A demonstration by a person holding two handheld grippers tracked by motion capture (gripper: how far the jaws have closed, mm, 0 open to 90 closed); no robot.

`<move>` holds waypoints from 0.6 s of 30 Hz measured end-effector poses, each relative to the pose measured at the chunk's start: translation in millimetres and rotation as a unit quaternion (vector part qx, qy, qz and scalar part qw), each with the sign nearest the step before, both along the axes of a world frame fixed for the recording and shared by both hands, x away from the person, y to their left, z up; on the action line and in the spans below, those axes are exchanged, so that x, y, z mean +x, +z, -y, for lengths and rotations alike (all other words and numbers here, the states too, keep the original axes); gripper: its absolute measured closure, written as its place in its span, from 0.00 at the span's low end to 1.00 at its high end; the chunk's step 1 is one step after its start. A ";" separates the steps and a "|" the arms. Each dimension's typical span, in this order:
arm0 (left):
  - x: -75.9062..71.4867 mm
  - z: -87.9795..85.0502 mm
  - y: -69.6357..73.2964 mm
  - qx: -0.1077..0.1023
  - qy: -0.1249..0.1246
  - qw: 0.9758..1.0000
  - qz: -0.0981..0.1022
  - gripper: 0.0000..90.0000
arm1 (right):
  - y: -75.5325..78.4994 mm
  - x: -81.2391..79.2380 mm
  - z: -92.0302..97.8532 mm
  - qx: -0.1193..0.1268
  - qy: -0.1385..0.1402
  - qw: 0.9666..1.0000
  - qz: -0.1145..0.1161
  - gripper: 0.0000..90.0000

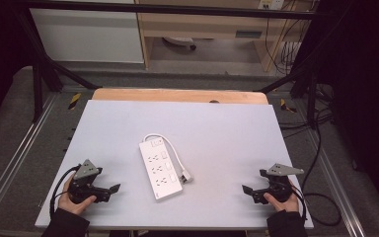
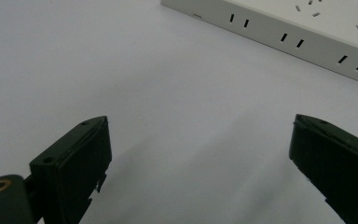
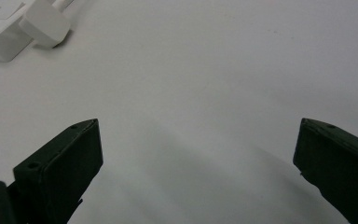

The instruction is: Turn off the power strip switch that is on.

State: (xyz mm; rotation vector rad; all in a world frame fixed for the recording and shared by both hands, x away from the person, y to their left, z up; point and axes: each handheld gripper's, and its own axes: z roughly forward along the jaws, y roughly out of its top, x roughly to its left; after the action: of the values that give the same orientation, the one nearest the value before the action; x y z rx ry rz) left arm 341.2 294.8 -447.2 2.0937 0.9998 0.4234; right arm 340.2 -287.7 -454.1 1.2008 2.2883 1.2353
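Grippers, our left and right, rest wide open on the table, flanking a white power strip, touching nothing.

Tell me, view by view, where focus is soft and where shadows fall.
High view: even light, dark surroundings, power strip fairly sharp, faint shadows under both tongs. Left gripper view: near jaws soft, a broad faint shadow on the table between them, strip's slots readable. Right gripper view: the plug is blurred, with a soft shadow between the jaws.
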 end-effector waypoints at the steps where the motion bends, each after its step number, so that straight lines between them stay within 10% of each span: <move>1: 0.1 0.2 0.1 -0.001 0.000 1.000 -0.001 0.06 | 0.0 -0.1 -0.1 0.000 0.000 1.000 0.000 0.02; 18: 0.5 4.1 1.9 0.003 -0.001 1.000 -0.001 0.06 | -1.7 0.0 -1.9 -0.009 0.002 1.000 -0.003 0.02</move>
State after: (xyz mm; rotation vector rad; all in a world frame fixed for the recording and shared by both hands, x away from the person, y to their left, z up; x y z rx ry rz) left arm 341.7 290.7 -445.3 2.1007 0.9982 0.4240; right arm 340.1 -285.8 -455.8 1.1958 2.3010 1.2128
